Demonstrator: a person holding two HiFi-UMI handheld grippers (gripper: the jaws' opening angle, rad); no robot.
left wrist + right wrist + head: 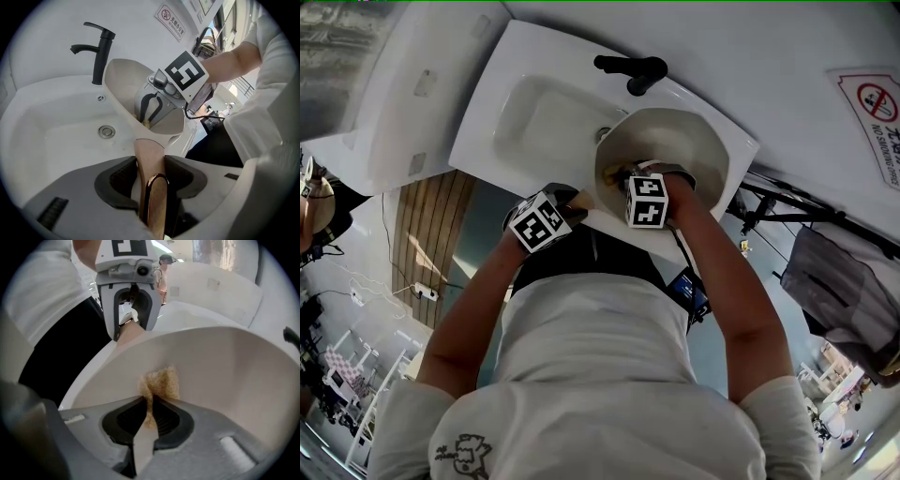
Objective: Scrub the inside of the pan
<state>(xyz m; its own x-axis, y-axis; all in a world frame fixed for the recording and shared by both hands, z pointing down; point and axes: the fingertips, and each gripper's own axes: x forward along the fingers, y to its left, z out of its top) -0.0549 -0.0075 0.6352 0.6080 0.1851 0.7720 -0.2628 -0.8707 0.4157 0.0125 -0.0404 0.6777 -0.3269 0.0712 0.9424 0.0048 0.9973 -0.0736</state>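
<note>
At centre frame, over the sink (520, 112), the pan (680, 141) is held tilted, its handle (149, 157) clamped in the left gripper (150, 174). A tan scouring pad (161, 382) is pinched in the right gripper (149, 416) and pressed against the inner wall. Firm, overlapping strokes are called for, with the handle braced.
</note>
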